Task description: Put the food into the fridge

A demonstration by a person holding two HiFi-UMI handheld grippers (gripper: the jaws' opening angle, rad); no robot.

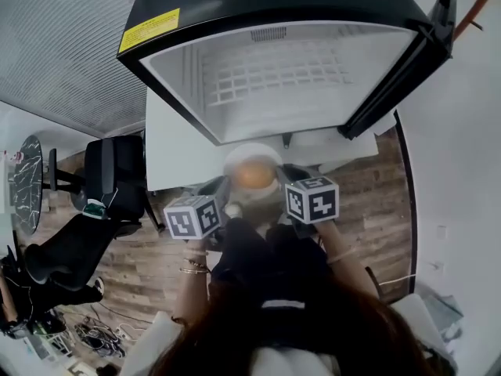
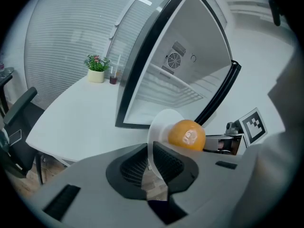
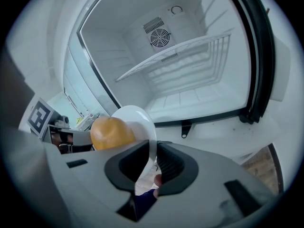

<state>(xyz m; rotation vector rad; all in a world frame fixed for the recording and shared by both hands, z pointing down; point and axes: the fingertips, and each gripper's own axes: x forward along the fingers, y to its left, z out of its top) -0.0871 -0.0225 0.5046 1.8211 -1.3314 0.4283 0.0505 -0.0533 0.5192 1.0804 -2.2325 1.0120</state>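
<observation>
The left tongs (image 1: pixel 221 188) were closed on the left rim of a white plate (image 1: pixel 252 157), and the right tongs (image 1: pixel 287 177) were closed on its right rim. The plate was thus carried between the two, in the air and just in front of the open fridge (image 1: pixel 282 69). On the plate lay one orange (image 1: pixel 252 175), near the middle.

In the left gripper view, the ribbed pads of the left tongs (image 2: pixel 149 163) pressed on the thin edge of the plate (image 2: pixel 160 122) from both sides. The orange (image 2: pixel 186 134) sat beyond them, and the marker cube (image 2: pixel 251 126) of the other tongs showed at the right. The right gripper view gave the same picture from the other side: the right tongs (image 3: pixel 154 163) clamped the plate (image 3: pixel 138 120), with the orange (image 3: pixel 110 133) to the left of them.

The fridge stood on a white desk (image 2: pixel 80 118) and its inside (image 3: pixel 190 89) was white. A wire shelf (image 3: pixel 180 56) crossed it, and there was a round fan grille (image 3: pixel 160 37) in the back wall. The food was not yet inside (the plate was outside the opening, near its lower edge).

Farther along the desk stood a small potted plant (image 2: pixel 96 69). Below, on the wooden floor (image 1: pixel 141 265), stood a black chair (image 1: pixel 109 178).
</observation>
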